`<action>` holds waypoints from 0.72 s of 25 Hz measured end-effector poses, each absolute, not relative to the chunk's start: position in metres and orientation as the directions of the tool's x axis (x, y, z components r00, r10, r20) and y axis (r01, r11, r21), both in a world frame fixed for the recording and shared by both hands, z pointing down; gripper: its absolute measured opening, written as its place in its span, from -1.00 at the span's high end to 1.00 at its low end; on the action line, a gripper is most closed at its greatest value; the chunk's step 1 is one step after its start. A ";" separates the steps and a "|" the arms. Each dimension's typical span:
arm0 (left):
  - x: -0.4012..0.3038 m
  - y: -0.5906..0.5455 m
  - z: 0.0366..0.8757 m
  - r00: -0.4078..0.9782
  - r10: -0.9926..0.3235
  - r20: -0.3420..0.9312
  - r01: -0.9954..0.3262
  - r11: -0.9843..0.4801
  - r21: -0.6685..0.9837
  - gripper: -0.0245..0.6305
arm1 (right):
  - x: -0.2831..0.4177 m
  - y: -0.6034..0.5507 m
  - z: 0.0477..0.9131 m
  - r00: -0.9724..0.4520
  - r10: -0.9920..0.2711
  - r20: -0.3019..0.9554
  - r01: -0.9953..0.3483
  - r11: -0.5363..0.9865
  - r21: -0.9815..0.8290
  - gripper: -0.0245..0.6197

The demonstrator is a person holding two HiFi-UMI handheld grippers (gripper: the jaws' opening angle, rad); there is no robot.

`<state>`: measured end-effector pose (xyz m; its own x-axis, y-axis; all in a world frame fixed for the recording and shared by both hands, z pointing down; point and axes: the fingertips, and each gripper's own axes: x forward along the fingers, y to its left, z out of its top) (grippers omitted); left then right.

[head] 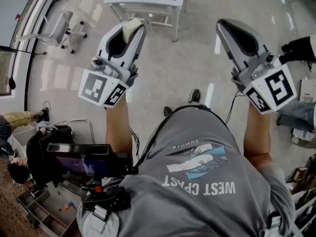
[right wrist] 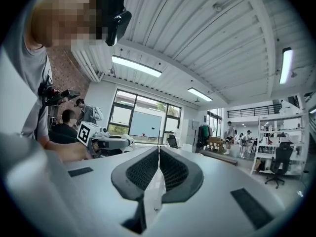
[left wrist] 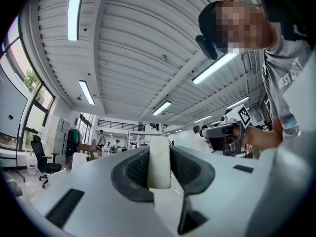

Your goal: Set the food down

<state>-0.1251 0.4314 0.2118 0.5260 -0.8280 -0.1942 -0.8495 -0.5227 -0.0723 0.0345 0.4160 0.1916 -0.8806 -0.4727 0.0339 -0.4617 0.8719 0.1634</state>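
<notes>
Left gripper view: pale cream rectangular food block is clamped by left gripper.
Right gripper view: right gripper is held closed, jaws touching.

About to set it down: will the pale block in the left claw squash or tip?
Probably firm: the block keeps straight edges in the left claw. Narrow and tall, so it may tip if stood on end.
</notes>
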 end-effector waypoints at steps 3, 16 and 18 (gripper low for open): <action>-0.110 0.413 0.214 0.520 -0.835 -0.178 -0.854 -0.516 -0.071 0.62 | 0.049 0.395 0.195 -0.885 -0.464 0.037 -0.454 0.878 0.151 0.90; -0.051 0.310 0.202 0.455 -0.874 -0.172 -0.890 -0.447 -0.088 0.62 | 0.102 0.286 0.185 -0.927 -0.374 0.037 -0.363 0.917 0.163 0.90; -0.044 0.298 0.202 0.445 -0.879 -0.172 -0.896 -0.436 -0.090 0.62 | 0.107 0.273 0.186 -0.932 -0.360 0.034 -0.350 0.922 0.166 0.90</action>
<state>-0.0443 0.2983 0.2024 0.4450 -0.8788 -0.1725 -0.8955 -0.4357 -0.0905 0.1066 0.2728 0.1858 -0.9323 -0.3601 0.0337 -0.3501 0.9219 0.1658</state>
